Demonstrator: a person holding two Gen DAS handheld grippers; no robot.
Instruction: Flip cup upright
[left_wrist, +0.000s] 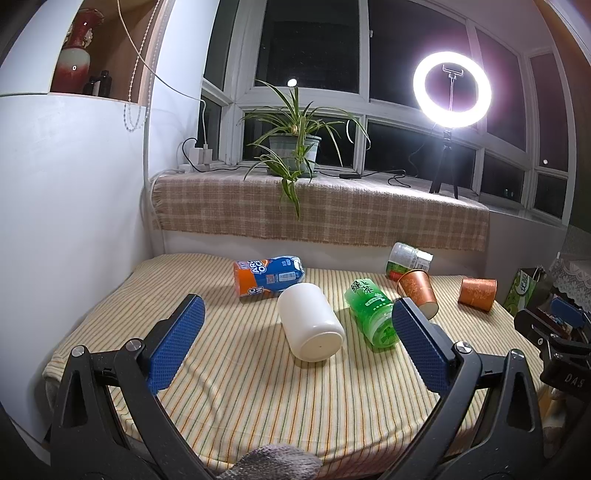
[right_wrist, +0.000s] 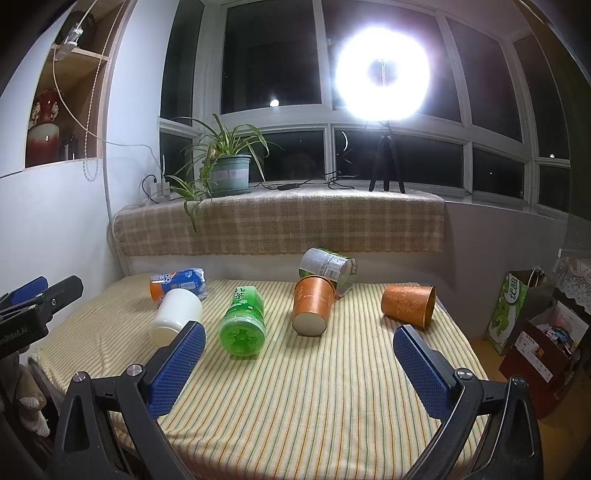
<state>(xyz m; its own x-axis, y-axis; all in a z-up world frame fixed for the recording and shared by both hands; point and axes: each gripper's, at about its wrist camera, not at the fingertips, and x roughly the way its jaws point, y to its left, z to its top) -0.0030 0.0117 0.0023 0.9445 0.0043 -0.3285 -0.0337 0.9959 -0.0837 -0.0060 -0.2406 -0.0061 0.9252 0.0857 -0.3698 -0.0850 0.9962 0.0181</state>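
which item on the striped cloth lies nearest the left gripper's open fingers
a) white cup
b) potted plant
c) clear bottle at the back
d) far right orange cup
a: the white cup lies on its side between the open left gripper fingers, base toward the camera.

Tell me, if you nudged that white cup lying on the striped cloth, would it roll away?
Probably a little: the white cup lies on its round side, so a sideways push should roll it. The soft striped cloth would likely slow it. Its smooth, glossy wall may be slippery between the left gripper pads.
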